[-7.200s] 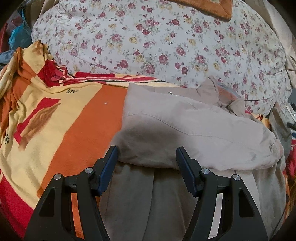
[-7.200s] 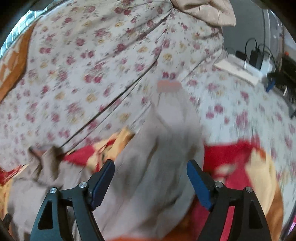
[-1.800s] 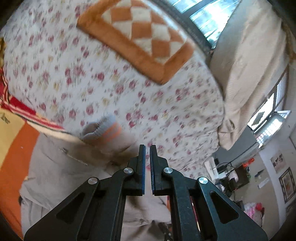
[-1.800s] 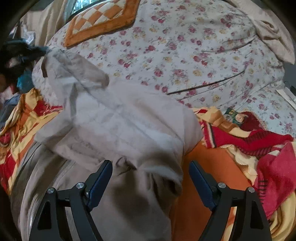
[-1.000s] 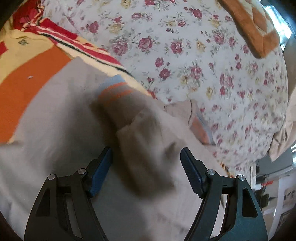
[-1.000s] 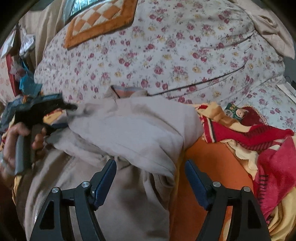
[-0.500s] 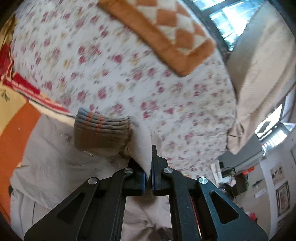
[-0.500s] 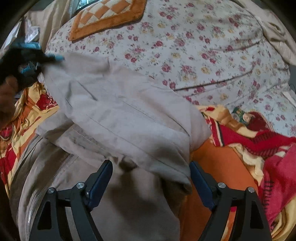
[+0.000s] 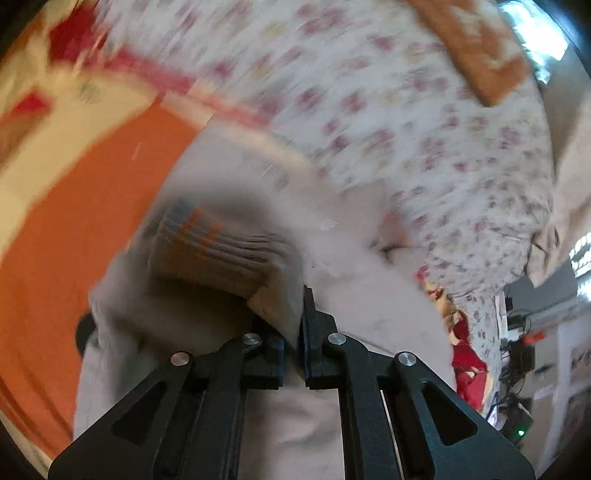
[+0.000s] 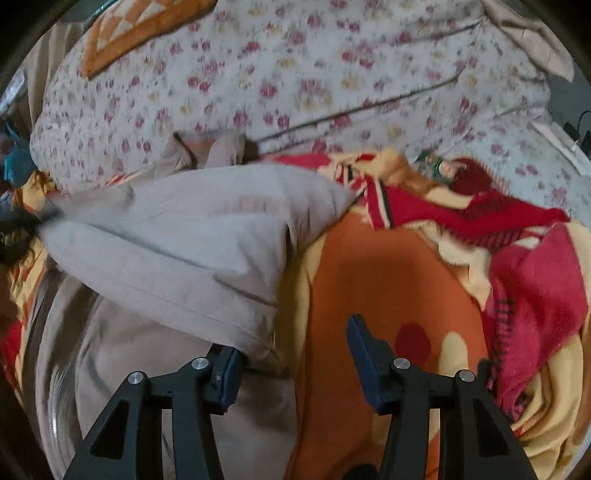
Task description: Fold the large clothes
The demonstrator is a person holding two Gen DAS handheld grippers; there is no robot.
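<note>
Across the orange blanket your beige jacket lies half folded, its sleeve pinched near the ribbed cuff by your left gripper to fold it across, while your right gripper gapes empty alongside.

Left wrist view sat just behind my left claw, looking forward along its fingers, low and very close over the beige jacket. It faced across the bed toward the floral quilt, tilted, with room clutter at far right. Heavily blurred.

Right wrist view rode behind my right claw, also low and close, facing over the orange blanket toward the same floral quilt. Sharper, though soft at the left edge.

Both views shared the jacket, the blanket, the quilt, and the checked orange cushion lying on top of it.
</note>
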